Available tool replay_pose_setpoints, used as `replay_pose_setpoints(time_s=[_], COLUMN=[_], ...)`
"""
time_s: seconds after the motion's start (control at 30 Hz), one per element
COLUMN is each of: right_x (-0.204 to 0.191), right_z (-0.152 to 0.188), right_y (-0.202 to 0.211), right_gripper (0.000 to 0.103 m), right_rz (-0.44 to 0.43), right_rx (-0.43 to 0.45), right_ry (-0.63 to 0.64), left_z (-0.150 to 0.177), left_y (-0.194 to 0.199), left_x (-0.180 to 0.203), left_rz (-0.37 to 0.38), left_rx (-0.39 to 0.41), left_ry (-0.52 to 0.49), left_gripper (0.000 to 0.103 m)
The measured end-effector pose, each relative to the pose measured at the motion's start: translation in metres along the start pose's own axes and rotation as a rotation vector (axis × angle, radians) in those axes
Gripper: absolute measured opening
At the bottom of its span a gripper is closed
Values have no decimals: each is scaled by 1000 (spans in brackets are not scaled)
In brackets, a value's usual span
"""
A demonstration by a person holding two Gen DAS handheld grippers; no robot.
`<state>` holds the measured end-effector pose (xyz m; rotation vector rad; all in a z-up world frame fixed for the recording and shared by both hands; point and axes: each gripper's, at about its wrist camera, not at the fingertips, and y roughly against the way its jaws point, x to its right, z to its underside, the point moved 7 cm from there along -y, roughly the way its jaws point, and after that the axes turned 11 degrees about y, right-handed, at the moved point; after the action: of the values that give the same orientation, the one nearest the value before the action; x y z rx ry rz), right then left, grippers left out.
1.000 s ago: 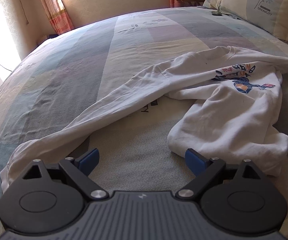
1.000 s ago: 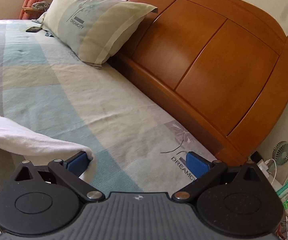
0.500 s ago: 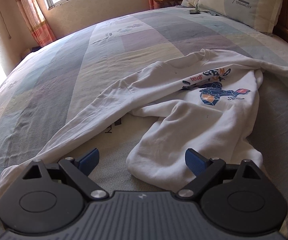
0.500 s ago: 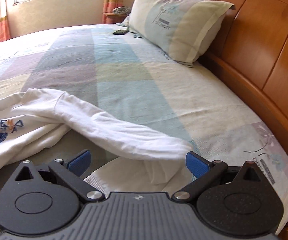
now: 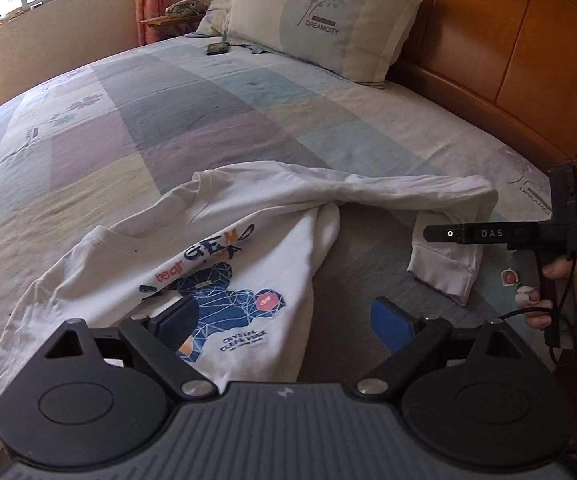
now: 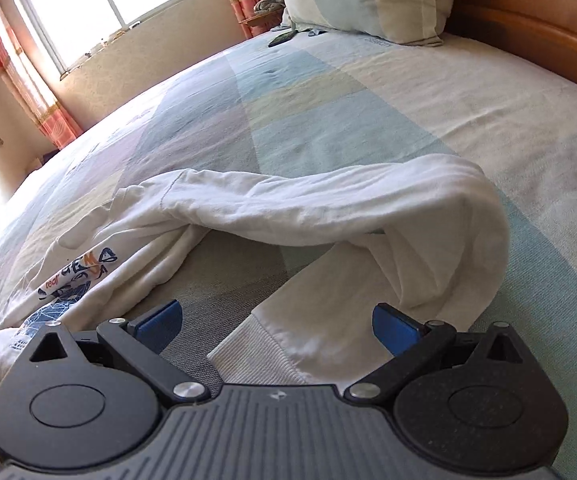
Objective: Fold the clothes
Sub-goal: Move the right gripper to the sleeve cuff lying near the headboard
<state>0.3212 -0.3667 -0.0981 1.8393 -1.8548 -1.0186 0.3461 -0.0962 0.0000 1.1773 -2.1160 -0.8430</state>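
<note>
A white long-sleeved sweatshirt (image 5: 192,248) with a blue printed bear lies crumpled on the bed, and it also shows in the right wrist view (image 6: 328,208). One sleeve arches to the right and its ribbed cuff (image 6: 264,344) lies flat on the bedspread. My left gripper (image 5: 286,322) is open and empty, low over the printed chest. My right gripper (image 6: 276,322) is open and empty, with the cuff lying between its blue pads. The right gripper also shows from the side in the left wrist view (image 5: 488,236), held by a hand above the cuff.
The striped bedspread (image 5: 248,120) covers the whole bed. A pillow (image 5: 328,20) leans on the wooden headboard (image 5: 528,40) at the back right. A dark phone (image 5: 217,48) lies near the pillow. A window (image 6: 104,4) with curtains is at the back left.
Both grippers have swung to the right along the sweatshirt. The left now faces the printed chest and the headboard. The right has closed in on the sleeve cuff. Both stayed open.
</note>
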Motion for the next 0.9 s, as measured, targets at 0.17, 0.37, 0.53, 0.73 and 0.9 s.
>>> replay_pose_setpoints(time_s=[0.17,0.37,0.53,0.73,0.9], right_x=[51,106,102,93,85], right_z=[-22,-71,-66,-42,-3], right_y=[2,27,33,31,19], right_gripper=[103,103,103,103,103], right_rz=[162,511,394,221,71], right_rx=[65,159,121,61,-3], right_ry=[-20,67,95,67,-64], left_z=[-9,-6,-7,-6,1], left_y=[-13,-18,-23,-28,-34], left_x=[44,62,55,54,55], left_rz=[53,73,55,45,42], left_rx=[4,-12,-23,-35,-61], left_ry=[-52,-77,-34,-31,-27], left_gripper=[93,93,93,93,93])
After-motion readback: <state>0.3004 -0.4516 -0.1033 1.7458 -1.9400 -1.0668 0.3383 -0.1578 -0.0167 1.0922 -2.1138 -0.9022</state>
